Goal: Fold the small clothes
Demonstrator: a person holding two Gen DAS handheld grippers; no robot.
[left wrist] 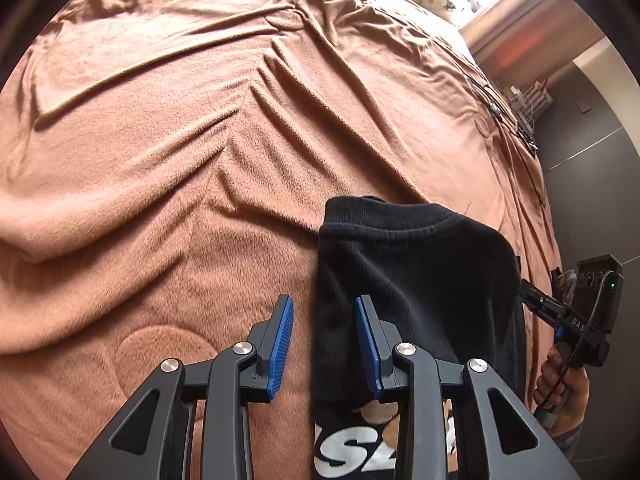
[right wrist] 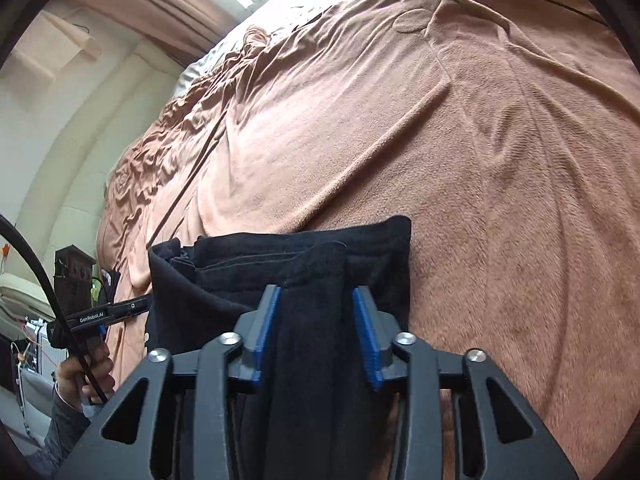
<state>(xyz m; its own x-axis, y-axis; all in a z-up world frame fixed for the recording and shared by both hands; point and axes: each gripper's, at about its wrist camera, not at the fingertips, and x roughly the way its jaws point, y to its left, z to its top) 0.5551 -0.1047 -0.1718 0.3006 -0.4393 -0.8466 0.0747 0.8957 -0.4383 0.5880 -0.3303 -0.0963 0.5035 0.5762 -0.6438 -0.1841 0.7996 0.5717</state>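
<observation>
Blue-padded left gripper and right gripper were held part-spread astride the half-folded black T-shirt on the brown blanket, nothing visibly pinched; pinching both edges was judged next.

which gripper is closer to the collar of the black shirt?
Left. The left gripper straddles the black shirt's side edge, with the ribbed collar just ahead of it. The right gripper sits over the opposite folded side, collar not visible there.

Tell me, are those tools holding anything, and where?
Black shirt: left tool straddles its edge, unpinched; right tool has cloth between its pads, grip unclear.
</observation>
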